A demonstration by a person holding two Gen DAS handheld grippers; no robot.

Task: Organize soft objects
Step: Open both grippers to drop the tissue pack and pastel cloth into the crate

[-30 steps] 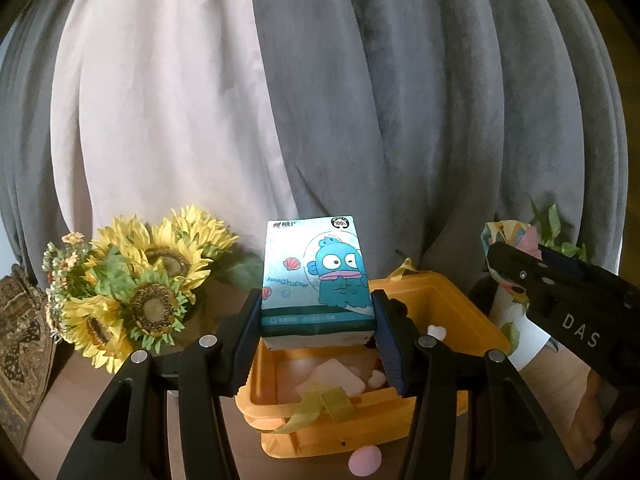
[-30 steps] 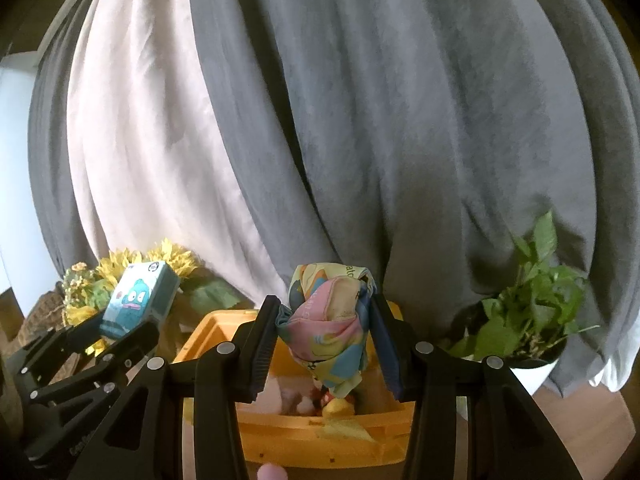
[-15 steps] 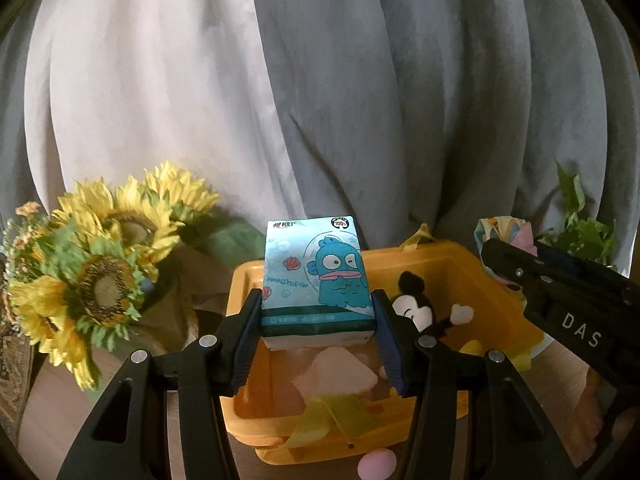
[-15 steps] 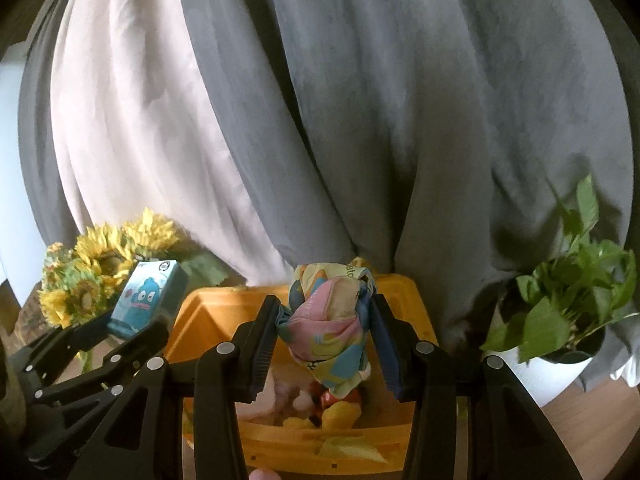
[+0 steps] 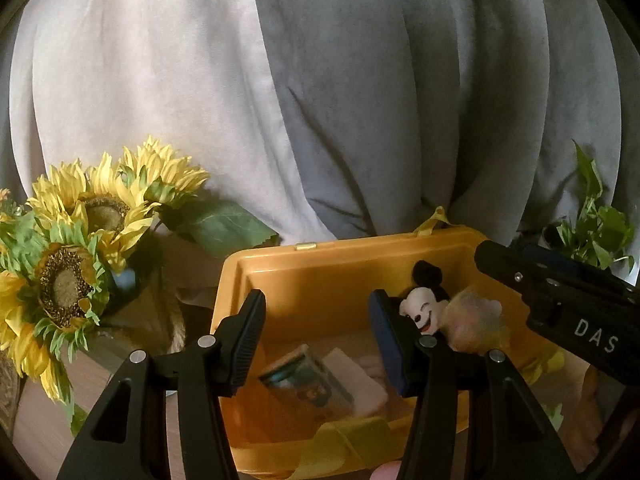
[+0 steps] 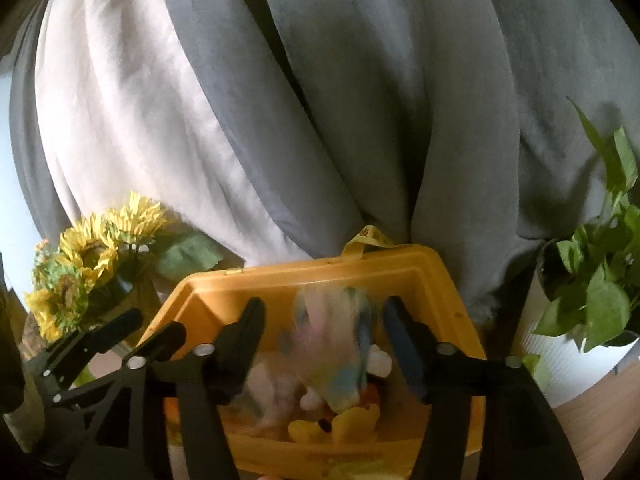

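An orange bin (image 5: 304, 264) stands in front of me and also shows in the right wrist view (image 6: 400, 268). My left gripper (image 5: 318, 344) is open and empty above it. The blue tissue pack (image 5: 308, 384) lies tilted on the bin floor beside a pale pad (image 5: 360, 380). A Mickey plush (image 5: 422, 308) sits at the bin's right. My right gripper (image 6: 324, 344) is open. The multicoloured cloth (image 6: 332, 352) is blurred between its fingers, over the bin. My right gripper's body (image 5: 568, 312) reaches in from the right of the left wrist view.
Sunflowers (image 5: 76, 248) stand left of the bin. A potted green plant (image 6: 592, 300) in a white pot stands right of it. Grey and white curtains (image 5: 320, 100) hang close behind. A wooden tabletop (image 6: 600, 420) lies beneath.
Both grippers opened. The tissue pack dropped from my left gripper into the bin. The cloth left my right gripper's grip and is falling. Both grippers moved closer over the bin.
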